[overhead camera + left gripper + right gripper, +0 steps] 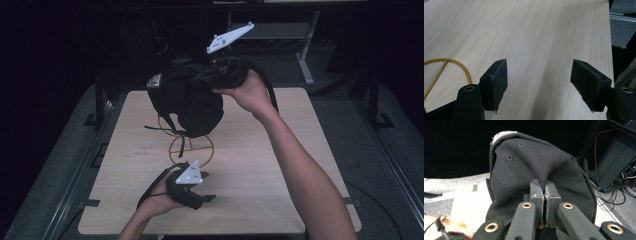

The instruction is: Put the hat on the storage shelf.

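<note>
The black cap (192,100) hangs in the air above the far half of the table (260,175), held over a gold wire stand (192,145) whose ring base rests on the wood. Our right gripper (227,70) has its jaws pinched tight on a fold of the cap's fabric, as the right gripper view shows, with the crown (529,165) bulging up beyond the pads. Our left gripper (192,187) waits low at the near edge, jaws spread wide with nothing between them, and a curve of the stand (449,67) lies just beside its left pad.

We judge the step in hand to be settling the cap onto the stand. To do it well, we should keep the pinch firm, centre the cap's opening over the stand's top, which is hidden behind the fabric, and lower it slowly. The dangling strap (172,127) could snag the wire, so we should watch it. The left gripper could steady the ring base if the stand tips.
</note>
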The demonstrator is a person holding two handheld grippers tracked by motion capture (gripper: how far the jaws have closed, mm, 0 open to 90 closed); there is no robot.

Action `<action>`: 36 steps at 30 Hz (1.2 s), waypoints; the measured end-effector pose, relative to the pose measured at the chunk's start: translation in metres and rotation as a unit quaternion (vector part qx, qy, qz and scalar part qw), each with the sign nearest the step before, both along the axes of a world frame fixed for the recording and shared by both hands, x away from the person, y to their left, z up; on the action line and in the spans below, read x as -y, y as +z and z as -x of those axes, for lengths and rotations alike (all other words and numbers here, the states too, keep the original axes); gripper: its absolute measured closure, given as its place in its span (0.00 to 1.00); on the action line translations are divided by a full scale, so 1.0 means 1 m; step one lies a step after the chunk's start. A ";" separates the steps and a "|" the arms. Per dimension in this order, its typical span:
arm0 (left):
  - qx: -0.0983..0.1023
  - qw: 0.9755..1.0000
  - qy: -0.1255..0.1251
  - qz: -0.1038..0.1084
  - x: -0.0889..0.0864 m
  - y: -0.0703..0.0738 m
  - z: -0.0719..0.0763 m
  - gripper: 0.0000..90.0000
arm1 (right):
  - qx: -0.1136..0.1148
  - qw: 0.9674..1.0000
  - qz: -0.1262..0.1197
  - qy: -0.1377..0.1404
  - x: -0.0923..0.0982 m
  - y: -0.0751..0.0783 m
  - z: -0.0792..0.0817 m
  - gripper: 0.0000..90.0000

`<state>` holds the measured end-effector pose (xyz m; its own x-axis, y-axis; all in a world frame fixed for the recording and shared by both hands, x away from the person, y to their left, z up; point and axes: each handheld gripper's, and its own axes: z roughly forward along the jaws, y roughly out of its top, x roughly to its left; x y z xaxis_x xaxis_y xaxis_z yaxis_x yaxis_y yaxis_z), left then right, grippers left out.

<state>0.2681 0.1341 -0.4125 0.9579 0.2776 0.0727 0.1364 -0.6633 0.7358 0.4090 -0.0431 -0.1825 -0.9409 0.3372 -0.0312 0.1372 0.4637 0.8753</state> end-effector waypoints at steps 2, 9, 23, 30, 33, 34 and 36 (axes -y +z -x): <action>0.001 1.000 -0.002 -0.002 0.000 0.000 0.000 0.33 | -0.001 1.000 -0.004 -0.004 -0.008 -0.001 -0.003 0.97; 0.002 1.000 0.000 0.005 0.001 0.001 0.001 0.33 | -0.009 1.000 -0.004 -0.004 -0.027 -0.005 -0.006 0.97; 0.001 1.000 0.003 0.007 0.000 0.000 0.002 0.33 | -0.021 1.000 0.015 -0.018 -0.064 -0.023 -0.020 0.97; 0.000 1.000 -0.002 0.015 0.000 0.003 0.002 0.33 | -0.031 0.999 0.014 -0.026 -0.074 -0.031 -0.024 0.97; 0.007 1.000 -0.003 0.012 0.000 0.003 0.003 0.33 | -0.034 0.999 0.010 -0.034 -0.080 -0.038 -0.026 0.85; 0.007 1.000 -0.003 0.012 0.000 0.003 0.003 0.33 | -0.034 0.999 0.010 -0.034 -0.080 -0.038 -0.026 0.85; 0.004 1.000 0.000 0.013 0.000 0.002 0.003 0.33 | -0.047 0.998 0.013 -0.042 -0.081 -0.042 -0.028 0.61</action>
